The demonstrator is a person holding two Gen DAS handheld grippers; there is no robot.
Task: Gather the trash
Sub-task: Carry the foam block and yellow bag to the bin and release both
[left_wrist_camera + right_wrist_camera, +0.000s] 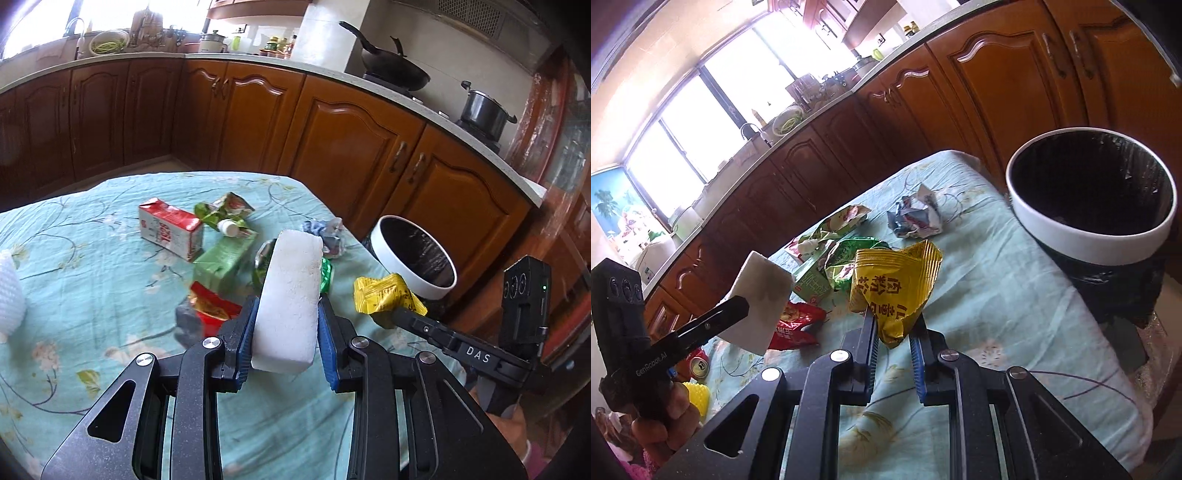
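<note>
My left gripper is shut on a white foam block and holds it above the table; the block also shows in the right wrist view. My right gripper is shut on a yellow snack wrapper, lifted off the cloth near the table's right edge; the wrapper also shows in the left wrist view. A white-rimmed trash bin with a black liner stands just past the table's edge, beyond and to the right of the wrapper, and shows in the left wrist view too.
On the light-blue flowered tablecloth lie a red-and-white carton, a green carton, a red wrapper, green wrappers, a crumpled blue-white paper and a red can. Wooden cabinets stand behind.
</note>
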